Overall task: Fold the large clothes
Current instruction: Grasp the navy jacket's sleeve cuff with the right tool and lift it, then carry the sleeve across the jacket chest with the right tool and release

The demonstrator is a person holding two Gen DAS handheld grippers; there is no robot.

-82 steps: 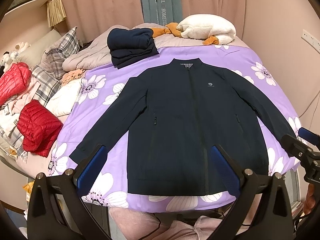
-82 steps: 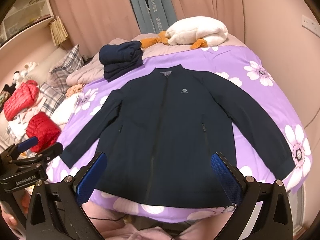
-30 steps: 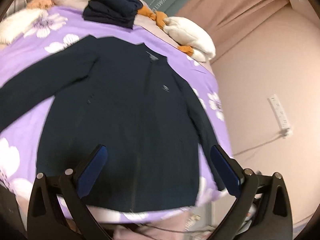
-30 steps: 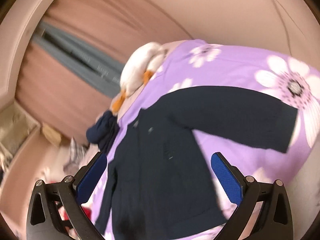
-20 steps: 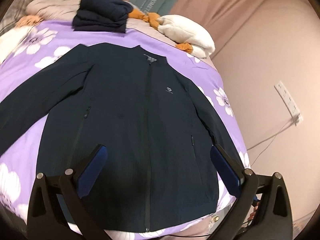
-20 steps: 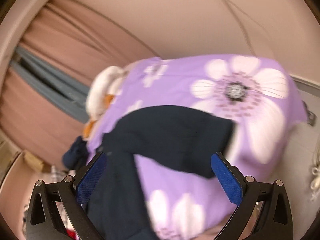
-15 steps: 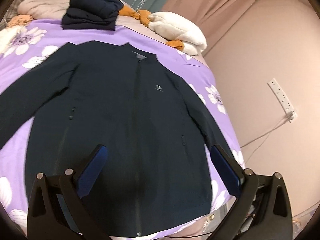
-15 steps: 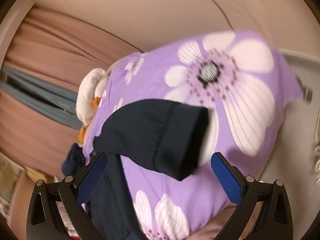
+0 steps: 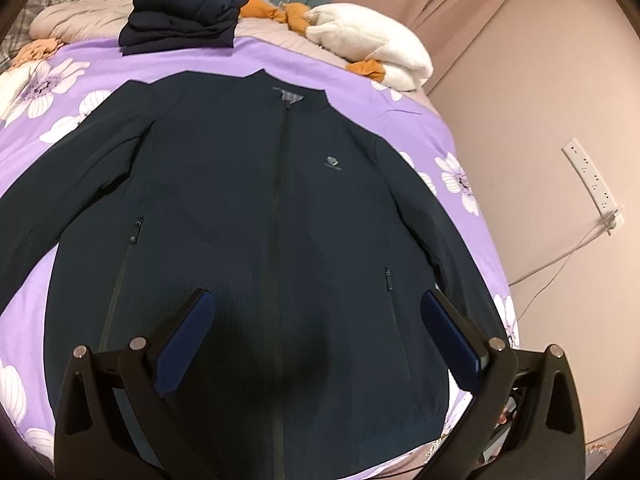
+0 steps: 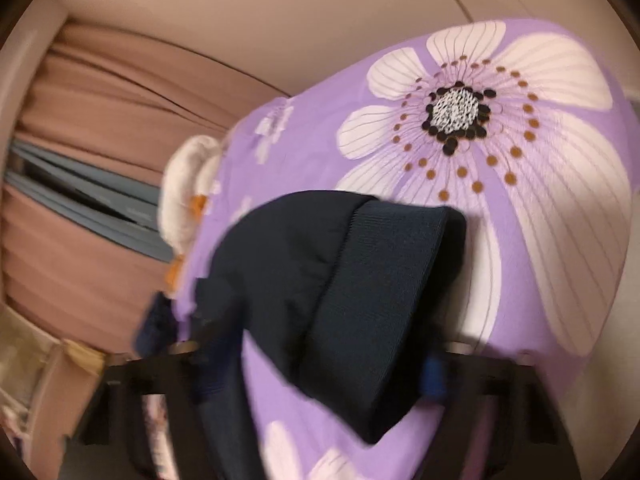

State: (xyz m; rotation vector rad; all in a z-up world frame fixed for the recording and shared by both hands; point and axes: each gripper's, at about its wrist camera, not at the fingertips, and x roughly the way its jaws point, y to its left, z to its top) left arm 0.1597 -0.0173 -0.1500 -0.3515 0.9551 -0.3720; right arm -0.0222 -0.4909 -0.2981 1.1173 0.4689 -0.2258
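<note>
Right at the right gripper (image 10: 316,356) sits the ribbed cuff (image 10: 372,296) of the jacket's sleeve, lying between the two fingers; the jaws are closing on it, though blur keeps me from telling whether the pads already press the cloth. Beyond that cuff, the sleeve runs away to the left over the purple bedspread (image 10: 560,240), and a large white flower print (image 10: 456,108) lies just ahead and to the right of the tool. Farther off, past the edge of the bed, a white plush toy (image 10: 188,196) shows, then the pink curtain (image 10: 100,100). Over at the left gripper (image 9: 316,340), the jaws stand wide apart with nothing clamped; its blue pads (image 9: 184,344) hang above the lower front of the navy jacket (image 9: 248,208), which lies spread flat, zipped shut, face up on the bed. Ahead of that tool the zipper runs straight away to the collar (image 9: 288,96), with a small logo (image 9: 331,162) just right of it, and each sleeve slopes out and back toward the tool on either side. Farther on, beyond the collar, a folded pile of dark clothes (image 9: 184,8) sits to the left, and the plush toy lies to the right with orange parts. Far to the right, a power strip (image 9: 592,182) hangs on the wall.
</note>
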